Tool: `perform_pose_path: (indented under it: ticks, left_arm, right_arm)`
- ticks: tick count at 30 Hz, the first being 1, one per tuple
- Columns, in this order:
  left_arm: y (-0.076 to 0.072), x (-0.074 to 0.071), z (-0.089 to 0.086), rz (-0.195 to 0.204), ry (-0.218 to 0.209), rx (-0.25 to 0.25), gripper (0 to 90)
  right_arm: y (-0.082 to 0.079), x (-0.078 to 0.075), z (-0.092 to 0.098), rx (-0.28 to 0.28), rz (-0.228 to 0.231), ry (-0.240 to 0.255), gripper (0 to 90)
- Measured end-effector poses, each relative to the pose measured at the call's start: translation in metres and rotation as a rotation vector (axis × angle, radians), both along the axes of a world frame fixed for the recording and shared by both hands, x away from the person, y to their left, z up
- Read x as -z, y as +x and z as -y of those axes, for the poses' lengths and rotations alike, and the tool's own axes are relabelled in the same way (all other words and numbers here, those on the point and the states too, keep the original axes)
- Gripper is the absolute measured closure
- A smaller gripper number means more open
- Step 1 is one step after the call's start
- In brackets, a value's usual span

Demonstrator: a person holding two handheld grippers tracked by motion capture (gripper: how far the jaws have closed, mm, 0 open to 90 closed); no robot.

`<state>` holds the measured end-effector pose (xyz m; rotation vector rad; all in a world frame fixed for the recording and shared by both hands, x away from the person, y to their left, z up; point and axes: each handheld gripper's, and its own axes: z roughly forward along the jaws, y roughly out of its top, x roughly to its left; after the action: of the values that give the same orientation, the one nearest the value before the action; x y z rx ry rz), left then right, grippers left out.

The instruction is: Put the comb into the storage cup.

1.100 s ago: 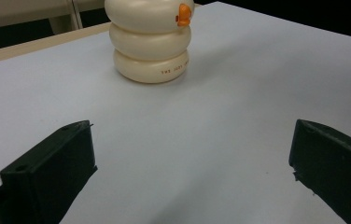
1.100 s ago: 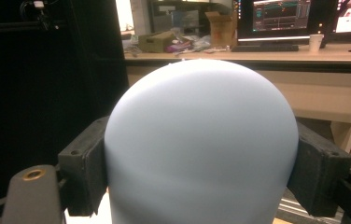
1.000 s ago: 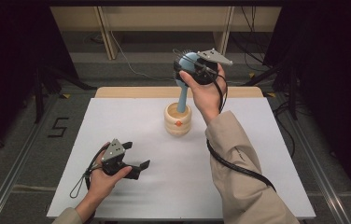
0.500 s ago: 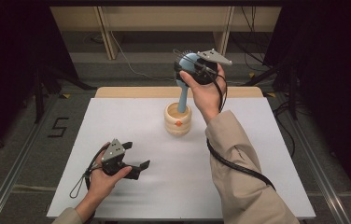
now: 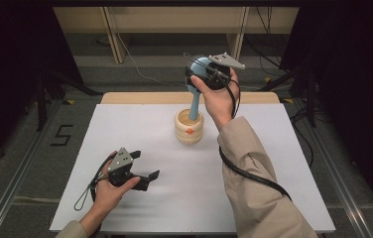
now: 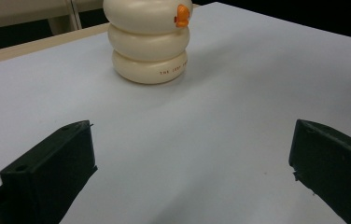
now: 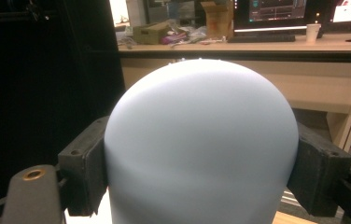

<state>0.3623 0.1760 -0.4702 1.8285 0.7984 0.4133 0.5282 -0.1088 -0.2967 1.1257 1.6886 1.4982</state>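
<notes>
The right gripper [image 5: 200, 74] is clenched on the rounded head of the pale blue plastic brush [image 5: 195, 94], which fills the space between its 2 black jaws. The brush stands upright, its handle down in the cream ribbed holder with an orange mark [image 5: 189, 128] at the white table's [image 5: 274, 163] middle. The left gripper [image 5: 147, 177], jaws spread and empty, rests near the front left, well apart from the holder.
</notes>
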Motion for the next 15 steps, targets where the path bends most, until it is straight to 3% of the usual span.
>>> perform_pose_path:
  ticks: [15]
  left_arm:
    - [0.0, 0.0, 0.0003, -0.001, -0.001, 0.0, 0.0]
  right_arm:
    - [0.0037, 0.0073, -0.0031, -0.003, -0.02, -0.013, 20.2]
